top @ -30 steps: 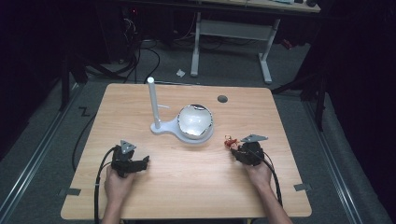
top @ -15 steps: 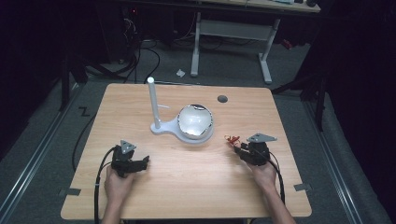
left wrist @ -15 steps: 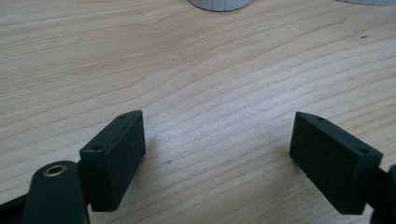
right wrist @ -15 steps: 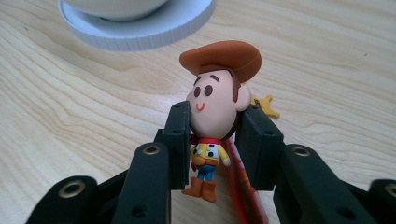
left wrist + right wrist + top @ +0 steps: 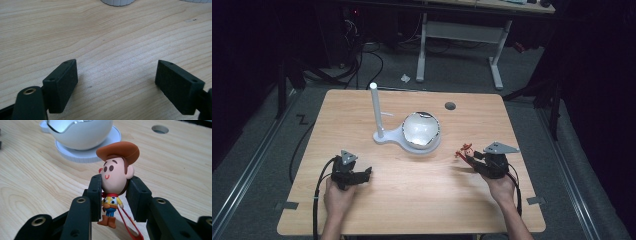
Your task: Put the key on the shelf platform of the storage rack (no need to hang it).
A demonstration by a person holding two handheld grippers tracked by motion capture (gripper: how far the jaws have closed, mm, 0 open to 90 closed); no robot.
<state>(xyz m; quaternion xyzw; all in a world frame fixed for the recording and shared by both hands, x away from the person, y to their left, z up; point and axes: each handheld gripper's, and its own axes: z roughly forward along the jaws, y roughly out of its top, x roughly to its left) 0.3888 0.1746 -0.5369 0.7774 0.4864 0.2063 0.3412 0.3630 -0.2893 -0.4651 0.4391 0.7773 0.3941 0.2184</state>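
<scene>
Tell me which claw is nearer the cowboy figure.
Right. The right claw is shut on the cowboy figure; the left claw sits open across the table.

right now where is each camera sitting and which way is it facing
High view: above the person's side, looking forward and down at the table; both forearms, left gripper, right gripper.
Left gripper view: rides that gripper, faces bare wood between open jaws.
Right gripper view: rides that gripper, faces the cowboy figure clamped by its jaws.
Shared: white bowl stand in high and right.
</scene>
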